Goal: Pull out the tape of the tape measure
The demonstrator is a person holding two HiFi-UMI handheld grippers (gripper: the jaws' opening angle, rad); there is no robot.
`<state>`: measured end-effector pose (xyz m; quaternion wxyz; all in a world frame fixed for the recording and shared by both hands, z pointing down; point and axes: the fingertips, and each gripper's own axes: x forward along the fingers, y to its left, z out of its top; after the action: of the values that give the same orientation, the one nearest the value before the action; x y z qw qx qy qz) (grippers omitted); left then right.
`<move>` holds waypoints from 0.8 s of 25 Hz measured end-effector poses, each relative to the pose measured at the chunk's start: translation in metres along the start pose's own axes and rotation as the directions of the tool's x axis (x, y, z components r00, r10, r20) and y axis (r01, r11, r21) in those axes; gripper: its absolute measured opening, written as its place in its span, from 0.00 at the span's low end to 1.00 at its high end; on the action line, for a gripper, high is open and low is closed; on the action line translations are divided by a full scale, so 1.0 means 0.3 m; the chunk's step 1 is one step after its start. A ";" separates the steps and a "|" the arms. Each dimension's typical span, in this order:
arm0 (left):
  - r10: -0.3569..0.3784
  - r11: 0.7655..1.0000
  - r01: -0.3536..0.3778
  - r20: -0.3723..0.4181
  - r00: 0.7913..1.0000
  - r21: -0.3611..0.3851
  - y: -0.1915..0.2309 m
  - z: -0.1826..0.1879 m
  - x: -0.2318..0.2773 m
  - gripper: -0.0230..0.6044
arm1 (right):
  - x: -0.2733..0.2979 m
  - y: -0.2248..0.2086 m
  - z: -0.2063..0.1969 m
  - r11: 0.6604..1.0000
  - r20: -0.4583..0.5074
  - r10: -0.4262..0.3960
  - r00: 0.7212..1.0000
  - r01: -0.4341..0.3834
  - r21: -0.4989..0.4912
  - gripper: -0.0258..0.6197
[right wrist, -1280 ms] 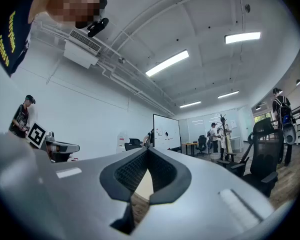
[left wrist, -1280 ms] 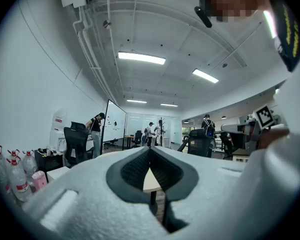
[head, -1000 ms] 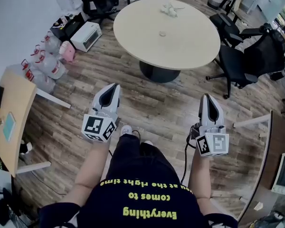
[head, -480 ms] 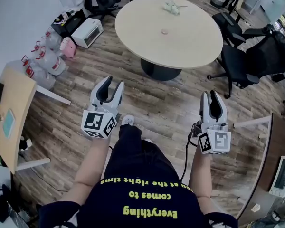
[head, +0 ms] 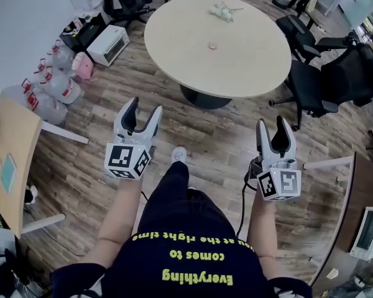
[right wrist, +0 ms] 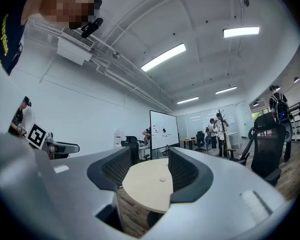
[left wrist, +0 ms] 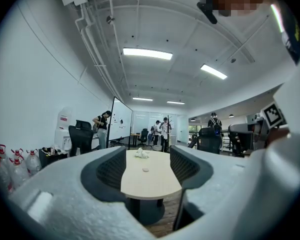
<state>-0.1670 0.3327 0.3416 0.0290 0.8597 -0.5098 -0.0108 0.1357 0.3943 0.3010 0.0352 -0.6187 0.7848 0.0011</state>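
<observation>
My left gripper (head: 144, 107) and right gripper (head: 271, 123) are both opening, empty, while the small disc (head: 212, 45) I take for the tape measure lies well ahead on the table (head: 255, 67), so a hurried reach could knock it sliding away.

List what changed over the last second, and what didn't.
The left gripper and the right gripper both went from jaws together to jaws apart. They are opening, with nothing between them. Nothing was taken hold of or let go. Unchanged: both hover short of the round table, where the small round thing and the white crumpled thing lie untouched.
</observation>
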 end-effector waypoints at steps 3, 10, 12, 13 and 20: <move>-0.006 1.000 0.006 0.003 1.000 -0.008 0.042 0.007 0.103 0.48 | 0.093 -0.028 0.004 1.000 -0.008 -0.009 1.000 0.009 -0.006 0.41; -0.044 0.999 0.044 -0.012 0.999 0.002 0.189 0.018 0.375 0.52 | 0.382 -0.081 -0.018 0.999 -0.021 -0.041 0.999 0.041 -0.001 0.46; -0.058 0.998 0.058 -0.009 0.998 0.004 0.234 0.031 0.451 0.53 | 0.462 -0.090 -0.012 0.999 -0.016 -0.052 0.999 0.052 -0.004 0.46; -0.066 0.998 0.066 -0.006 0.998 0.005 0.253 0.038 0.487 0.54 | 0.500 -0.093 -0.009 0.998 -0.015 -0.056 0.998 0.056 -0.008 0.47; -0.111 0.994 0.111 -0.009 0.994 0.011 0.353 0.064 0.703 0.56 | 0.701 -0.103 -0.004 0.997 -0.020 -0.079 0.997 0.079 -0.021 0.47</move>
<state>-0.1597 0.0962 0.3312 0.0257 0.8870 -0.4611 -0.0060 0.1169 0.1827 0.2914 0.0206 -0.6494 0.7601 0.0013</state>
